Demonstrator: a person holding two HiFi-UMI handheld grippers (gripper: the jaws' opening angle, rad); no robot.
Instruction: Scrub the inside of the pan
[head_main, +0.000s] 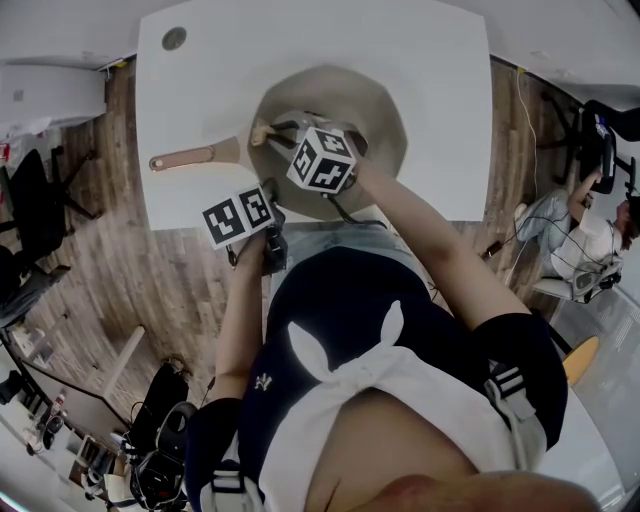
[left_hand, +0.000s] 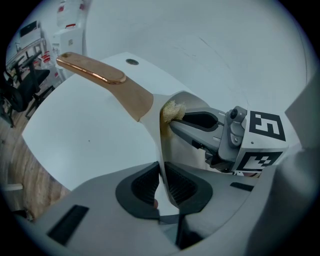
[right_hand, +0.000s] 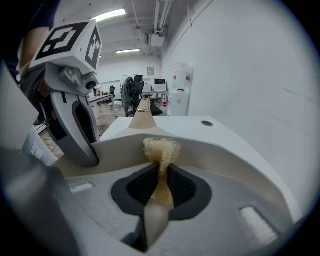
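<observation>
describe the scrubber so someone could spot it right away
On the white table sits a beige pan with a copper-toned handle. Inside it, by the handle side, the right claw pinches the scrubber. It is the only pale yellow, fuzzy tuft among smooth pan walls and grey plastic.

Smooth, matt cream coating inside the pan (head_main: 380, 110). At its 9 o'clock, a handle (left_hand: 95, 72) in a copper tone with a soft sheen, material unclear. Smooth matt white table (head_main: 200, 90). Rough, fibrous tan scrubber (right_hand: 161, 148). Matt grey plastic on left gripper (left_hand: 161, 182) and right gripper (right_hand: 161, 187), with black ribbed rubbery pads (left_hand: 144, 186). Wood-grain plank floor (head_main: 100, 260) at the table's 8 o'clock.
</observation>
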